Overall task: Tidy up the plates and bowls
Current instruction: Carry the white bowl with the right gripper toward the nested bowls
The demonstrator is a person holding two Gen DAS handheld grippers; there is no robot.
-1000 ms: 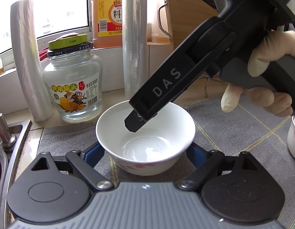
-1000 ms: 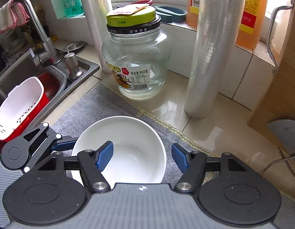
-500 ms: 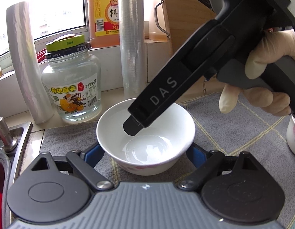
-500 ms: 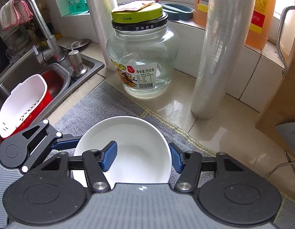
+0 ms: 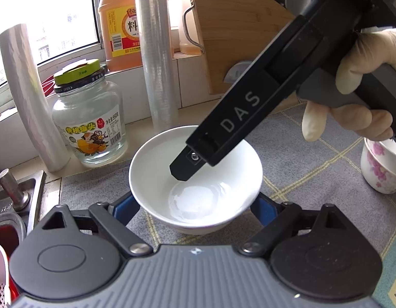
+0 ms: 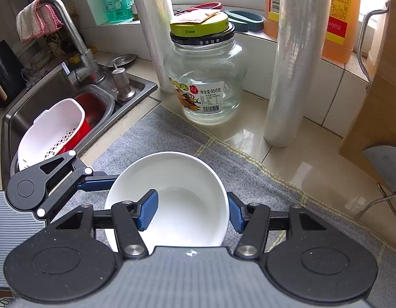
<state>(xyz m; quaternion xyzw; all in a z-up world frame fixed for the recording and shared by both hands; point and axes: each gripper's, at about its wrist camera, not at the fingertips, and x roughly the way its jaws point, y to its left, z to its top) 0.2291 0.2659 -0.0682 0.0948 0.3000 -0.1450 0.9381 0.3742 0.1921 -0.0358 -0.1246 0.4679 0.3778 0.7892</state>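
A white bowl (image 5: 195, 179) sits on the grey mat; it also shows in the right wrist view (image 6: 172, 195). My left gripper (image 5: 195, 205) is open, its blue fingers on either side of the bowl's base, mostly hidden behind it. My right gripper (image 6: 192, 211) straddles the bowl's right rim: one blue pad (image 6: 146, 210) is inside the bowl, the other (image 6: 235, 215) outside the wall, with a gap still showing. In the left wrist view the right gripper's finger (image 5: 187, 164) dips into the bowl. A second bowl with pink flowers (image 5: 382, 166) stands at the right.
A glass jar with a green lid (image 6: 205, 77), two rolls of cling film (image 6: 293, 77) (image 5: 26, 97), an orange bottle (image 5: 121, 23) and a wooden board (image 5: 239, 25) stand behind the bowl. The sink with tap (image 6: 69, 38) and a white-and-red colander (image 6: 51, 131) is at the left.
My right gripper's jaws have narrowed around the bowl's rim and the finger has sunk deeper into the bowl. The left gripper has stayed around the bowl.
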